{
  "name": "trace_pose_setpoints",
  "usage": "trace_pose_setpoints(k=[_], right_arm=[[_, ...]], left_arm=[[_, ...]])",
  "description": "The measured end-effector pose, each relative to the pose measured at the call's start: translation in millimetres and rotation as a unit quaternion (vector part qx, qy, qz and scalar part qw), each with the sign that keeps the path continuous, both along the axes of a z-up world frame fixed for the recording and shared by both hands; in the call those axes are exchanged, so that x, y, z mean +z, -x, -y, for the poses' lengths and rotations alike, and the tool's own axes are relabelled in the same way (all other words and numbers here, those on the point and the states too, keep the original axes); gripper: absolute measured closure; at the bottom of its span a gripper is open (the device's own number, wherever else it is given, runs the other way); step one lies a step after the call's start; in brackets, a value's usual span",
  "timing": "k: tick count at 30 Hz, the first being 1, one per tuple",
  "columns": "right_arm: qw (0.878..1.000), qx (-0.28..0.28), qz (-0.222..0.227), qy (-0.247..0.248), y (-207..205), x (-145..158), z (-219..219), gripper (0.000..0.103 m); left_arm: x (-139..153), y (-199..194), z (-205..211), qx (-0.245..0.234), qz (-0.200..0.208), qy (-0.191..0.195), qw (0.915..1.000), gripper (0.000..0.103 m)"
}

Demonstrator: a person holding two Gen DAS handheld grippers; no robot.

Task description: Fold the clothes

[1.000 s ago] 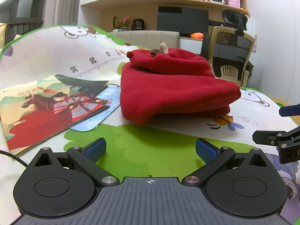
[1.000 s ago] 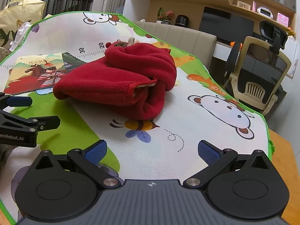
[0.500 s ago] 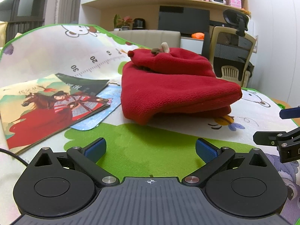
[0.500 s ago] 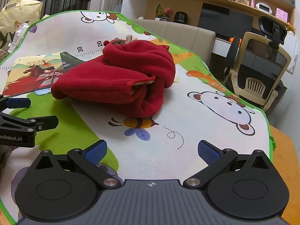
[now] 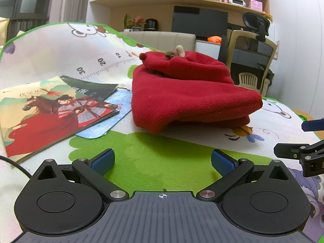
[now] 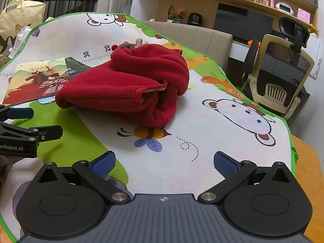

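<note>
Barely anything has shifted since a second ago: your right gripper (image 6: 164,163) has crept a touch closer to the red fleece garment (image 6: 129,85), and your left gripper (image 5: 162,160) sits about where it was. Both have their blue-padded fingers (image 5: 103,160) spread wide with nothing between them, hovering over the play mat (image 6: 202,121). That mat is a thin woven-looking sheet with a green edge, printed with bears, a bee and a ruler strip, and it covers the wooden counter (image 6: 309,162). The garment lies bunched in a soft, fuzzy, rounded heap near the middle of the mat, ahead of both grippers and touching neither; one hem gapes open toward your right side and shows a paler lining. Something small and beige pokes out at its far top, too small to tell what. Just left of the heap, flat glossy picture books (image 5: 50,111) lie overlapping.
</note>
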State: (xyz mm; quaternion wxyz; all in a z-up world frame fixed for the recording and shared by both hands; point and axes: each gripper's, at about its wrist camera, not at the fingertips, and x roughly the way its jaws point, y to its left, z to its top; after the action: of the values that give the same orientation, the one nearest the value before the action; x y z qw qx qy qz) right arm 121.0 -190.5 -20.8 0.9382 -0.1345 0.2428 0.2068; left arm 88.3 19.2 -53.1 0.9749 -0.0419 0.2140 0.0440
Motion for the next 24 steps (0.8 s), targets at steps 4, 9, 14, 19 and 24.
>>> trace_pose_setpoints(k=[4,9,14,19,24], right_arm=[[1.0,-0.001,0.0,-0.001,0.3,0.2,-0.2,0.0],[1.0,-0.002,0.001,-0.003,0.6,0.2,-0.6,0.0],[1.0,-0.003,0.001,-0.004,0.9,0.1,-0.4,0.0],[1.0,-0.003,0.001,-0.005,0.8,0.5,0.1,0.0],[1.0,-0.004,0.002,-0.006,0.5,0.5,1.3,0.0]], left_arm=[[0.0,0.1,2.3,0.011,-0.002,-0.01,0.9999,0.0],[-0.2,-0.1,2.1,0.012,-0.002,-0.012,0.9999,0.0],[-0.5,-0.3,1.5,0.01,-0.002,-0.012,0.9999,0.0],[-0.9,-0.4,1.0,0.009,-0.002,-0.011,0.9999,0.0],[-1.1,-0.4,0.9,0.01,-0.002,-0.012,0.9999,0.0]])
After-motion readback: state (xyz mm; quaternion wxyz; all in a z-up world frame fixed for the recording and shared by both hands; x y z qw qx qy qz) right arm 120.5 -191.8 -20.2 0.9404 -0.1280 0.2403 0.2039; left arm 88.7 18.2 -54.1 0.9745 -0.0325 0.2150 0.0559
